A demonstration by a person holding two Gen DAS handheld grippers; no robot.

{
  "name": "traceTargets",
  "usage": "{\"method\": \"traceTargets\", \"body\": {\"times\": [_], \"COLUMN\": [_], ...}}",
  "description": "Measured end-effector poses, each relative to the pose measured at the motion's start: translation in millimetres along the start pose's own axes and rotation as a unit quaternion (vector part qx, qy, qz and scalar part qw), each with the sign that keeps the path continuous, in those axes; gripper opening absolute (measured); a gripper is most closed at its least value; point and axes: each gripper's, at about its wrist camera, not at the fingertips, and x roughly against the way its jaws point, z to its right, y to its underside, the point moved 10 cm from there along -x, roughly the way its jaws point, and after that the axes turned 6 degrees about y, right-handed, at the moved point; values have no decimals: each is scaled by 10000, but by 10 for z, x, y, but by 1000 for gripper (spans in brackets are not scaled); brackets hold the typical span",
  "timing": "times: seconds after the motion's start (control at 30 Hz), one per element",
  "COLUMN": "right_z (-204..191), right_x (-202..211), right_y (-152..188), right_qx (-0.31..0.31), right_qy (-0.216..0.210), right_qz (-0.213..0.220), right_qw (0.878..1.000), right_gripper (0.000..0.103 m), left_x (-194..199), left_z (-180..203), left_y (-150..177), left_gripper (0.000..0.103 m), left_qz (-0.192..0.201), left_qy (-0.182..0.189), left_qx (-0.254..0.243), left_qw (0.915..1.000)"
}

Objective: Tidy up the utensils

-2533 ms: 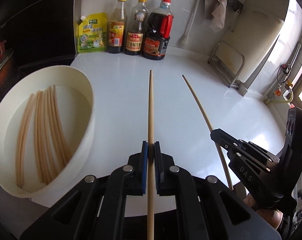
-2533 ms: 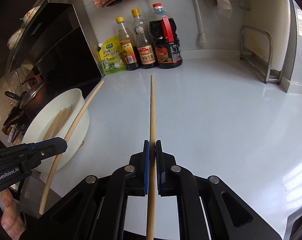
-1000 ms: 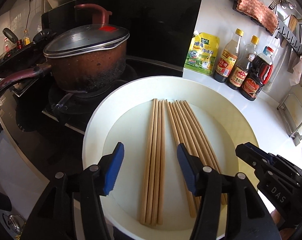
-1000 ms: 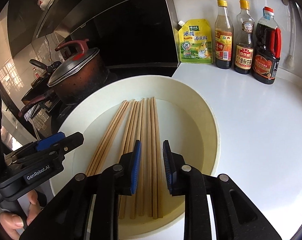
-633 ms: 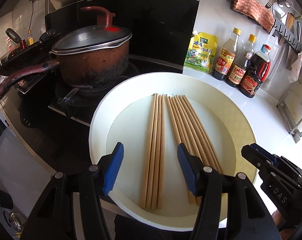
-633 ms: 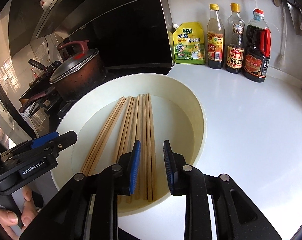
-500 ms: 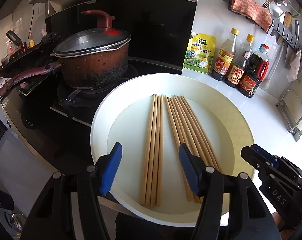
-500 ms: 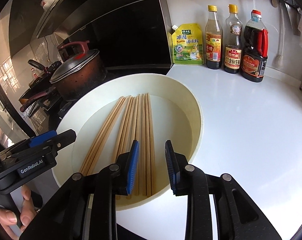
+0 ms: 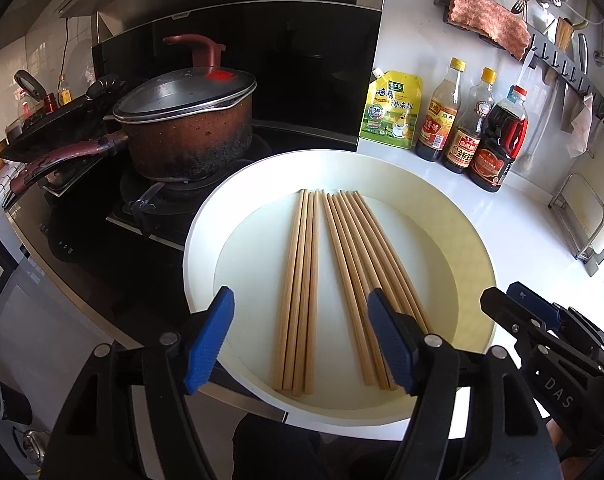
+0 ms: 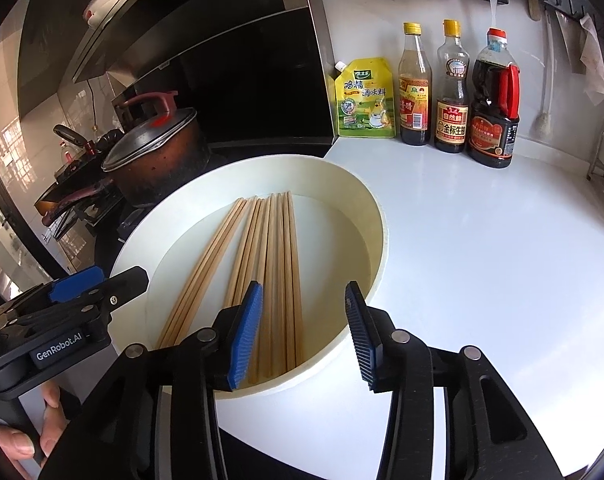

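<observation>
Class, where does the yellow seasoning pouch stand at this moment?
In both views the yellow seasoning pouch stands at the counter's back, between the black stove panel and the three sauce bottles.

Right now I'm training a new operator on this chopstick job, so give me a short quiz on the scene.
1. True or false: both grippers, left and right, are open and empty.
2. Where do the chopsticks lie?
A) on the counter
B) in the white bowl
C) in the pot
3. Fill in: the pot's lid is ___ (on/off).

Key: 1 true; 2 B; 3 on.
</observation>
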Motion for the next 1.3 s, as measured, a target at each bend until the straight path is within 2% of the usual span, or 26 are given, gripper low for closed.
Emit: {"method": "traceTargets", "body": {"times": [0.07,0.53,1.3], "right_z": [16,123,175], "right_x": [8,19,-13], "right_y": [4,62,98], "right_qx": [-18,-80,-107], "right_qy": [5,166,239], "right_qz": [3,14,-43], "right_qw": [10000,9998,9996], "right_gripper": [45,58,60], "left_x": [21,64,22], "left_z": [-7,-22,-37], "left_y": [-9,2,23], "left_gripper": [81,95,95], "left_qz": [58,98,32], "left_qy": [-40,-259,-381], "left_qx": [15,-41,-28], "left_qw": [10000,9996,9993]}}
